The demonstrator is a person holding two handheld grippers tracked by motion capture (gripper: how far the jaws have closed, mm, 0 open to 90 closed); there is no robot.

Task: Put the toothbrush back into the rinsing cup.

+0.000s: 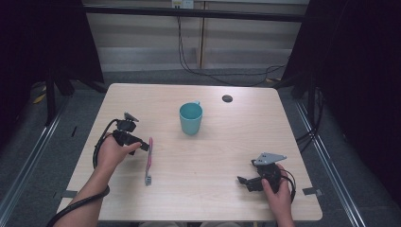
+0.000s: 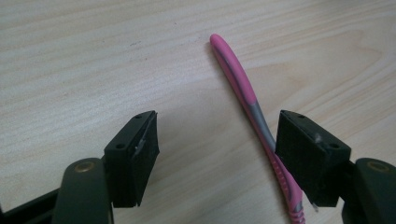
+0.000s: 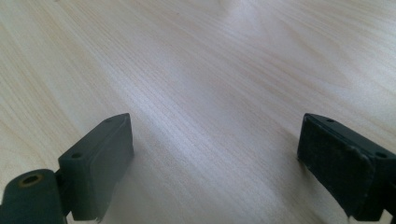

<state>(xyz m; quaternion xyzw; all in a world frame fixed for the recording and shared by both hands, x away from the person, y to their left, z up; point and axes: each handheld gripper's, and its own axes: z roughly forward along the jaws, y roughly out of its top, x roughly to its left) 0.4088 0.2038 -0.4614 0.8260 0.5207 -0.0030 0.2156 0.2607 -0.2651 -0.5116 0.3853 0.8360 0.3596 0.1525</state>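
Left gripper [image 2: 217,154] is spread, nothing pinched; the toothbrush [image 2: 243,88] lies flat on the table [image 2: 93,56], its pink-and-grey handle running up past the inner face of the right-hand jaw, off-centre in the gap, so I'd shift the gripper sideways until the handle sits midway between the pads, drop the tips to the wood, then close square across the handle, not along it. The teal cup [image 1: 190,118] stands upright well ahead of that gripper, beyond the handle's far end, probably the destination, so grab near mid-handle and leave one end free. Right gripper [image 3: 215,158] is spread wide over bare table, holding nothing, well clear of both; leave it parked.
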